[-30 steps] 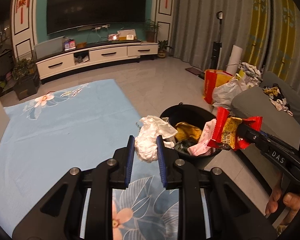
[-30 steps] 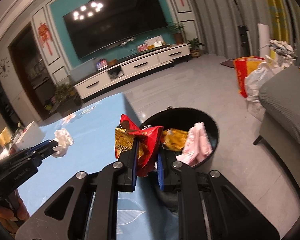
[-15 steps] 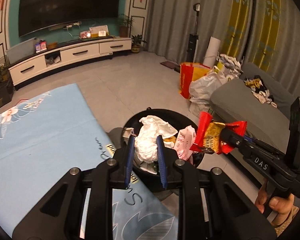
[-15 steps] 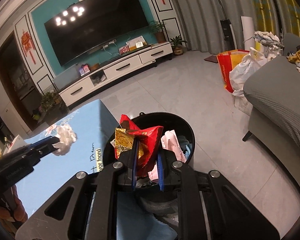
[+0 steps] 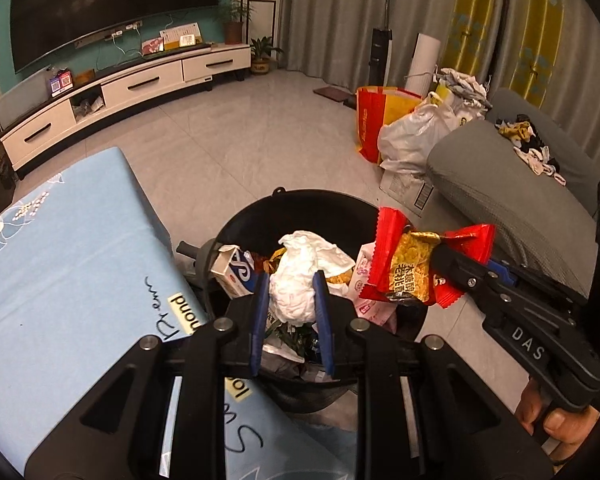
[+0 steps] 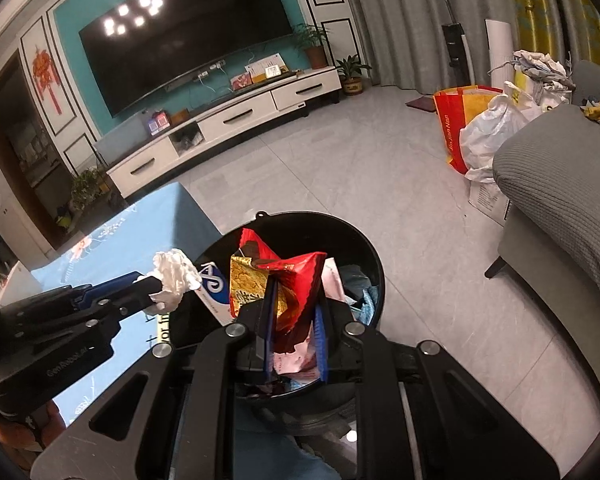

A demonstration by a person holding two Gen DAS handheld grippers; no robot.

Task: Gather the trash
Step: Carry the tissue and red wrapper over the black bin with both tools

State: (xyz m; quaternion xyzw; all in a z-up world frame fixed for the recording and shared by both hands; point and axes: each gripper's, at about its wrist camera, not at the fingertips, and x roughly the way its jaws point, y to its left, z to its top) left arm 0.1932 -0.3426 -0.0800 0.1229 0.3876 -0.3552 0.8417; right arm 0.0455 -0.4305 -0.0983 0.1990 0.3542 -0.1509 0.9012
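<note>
Both wrist cameras look steeply down along their own fingers from close above the black trash bin (image 5: pixel 300 200), sharing it, the blue-covered desk's corner (image 6: pixel 180 208) and the TV wall.

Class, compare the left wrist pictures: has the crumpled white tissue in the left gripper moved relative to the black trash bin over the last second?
Yes. The crumpled white tissue, held in the left gripper, was over the blue tablecloth beside the black trash bin; now it is above the bin's opening.
</note>
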